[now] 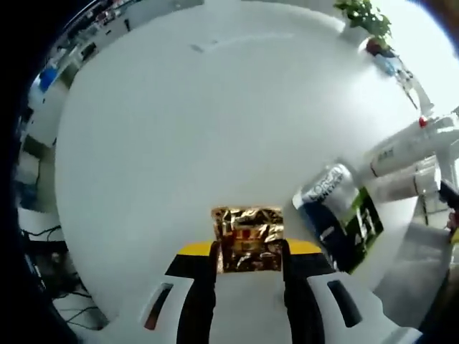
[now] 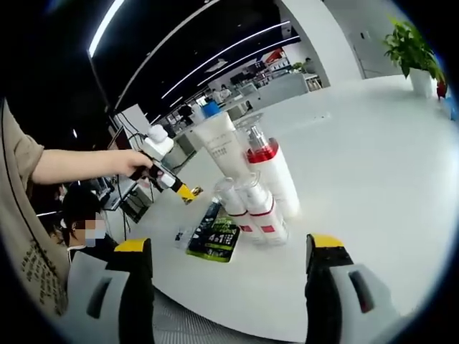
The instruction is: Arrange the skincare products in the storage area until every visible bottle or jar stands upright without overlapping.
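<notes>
Your left gripper (image 1: pixel 249 276) is clamped on a gold foil packet (image 1: pixel 248 239) low over the white table (image 1: pixel 179 143); it's thin, crinkly, prob light, so pinch gently. Right gripper (image 2: pixel 233 287) w/ jaws apart faces upright bottles (image 2: pixel 262 190) & a flat dark sachet (image 2: pixel 215 236) beside them: floppy, take it by an edge
</notes>
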Motion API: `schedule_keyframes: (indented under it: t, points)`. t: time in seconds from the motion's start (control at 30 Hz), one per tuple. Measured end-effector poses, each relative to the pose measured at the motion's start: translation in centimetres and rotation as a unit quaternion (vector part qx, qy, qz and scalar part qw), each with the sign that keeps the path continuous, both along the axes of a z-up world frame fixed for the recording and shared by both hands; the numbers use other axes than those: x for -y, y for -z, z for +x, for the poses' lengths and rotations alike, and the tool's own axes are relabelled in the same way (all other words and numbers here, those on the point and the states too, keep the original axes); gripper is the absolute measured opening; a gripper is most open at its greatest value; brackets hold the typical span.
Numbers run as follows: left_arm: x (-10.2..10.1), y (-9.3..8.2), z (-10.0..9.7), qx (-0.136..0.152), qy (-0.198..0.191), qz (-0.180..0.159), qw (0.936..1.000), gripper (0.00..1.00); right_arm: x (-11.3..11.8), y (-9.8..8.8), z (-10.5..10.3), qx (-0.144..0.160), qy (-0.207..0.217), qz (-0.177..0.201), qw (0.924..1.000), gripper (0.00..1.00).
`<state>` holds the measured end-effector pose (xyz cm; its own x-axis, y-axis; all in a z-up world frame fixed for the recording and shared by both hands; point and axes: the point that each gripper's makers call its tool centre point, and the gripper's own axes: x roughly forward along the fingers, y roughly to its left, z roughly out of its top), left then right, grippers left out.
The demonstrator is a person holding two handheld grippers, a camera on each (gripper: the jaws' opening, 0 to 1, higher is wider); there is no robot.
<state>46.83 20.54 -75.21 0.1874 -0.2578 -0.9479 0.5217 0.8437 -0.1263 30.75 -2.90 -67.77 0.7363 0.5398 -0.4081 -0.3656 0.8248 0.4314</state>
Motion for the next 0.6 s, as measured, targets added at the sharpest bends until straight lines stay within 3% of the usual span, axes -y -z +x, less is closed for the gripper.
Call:
schedule_keyframes:
  t: [0.23,0.4,0.6]
  points:
    - [0.0,0.4,-1.3,0.004,-0.068,-0.021,0.9975,0.34,-0.4,0.0,-0.2,0.004,-0.015,-0.007,0.9998,0.87]
    - [0.3,1.0,-2.8,0.008,-0.08,-0.014,0.9967,0.33,-0.4,-0.3,-0.1,0.01,-0.015,-0.001,0.9998,0.87]
    - [1.1,1.3,-3.5,0.019,-0.169,-0.045,0.9845,0.34,-0.6,-0.4,-0.2,0.011,-0.019,0.002,0.9997,0.87]
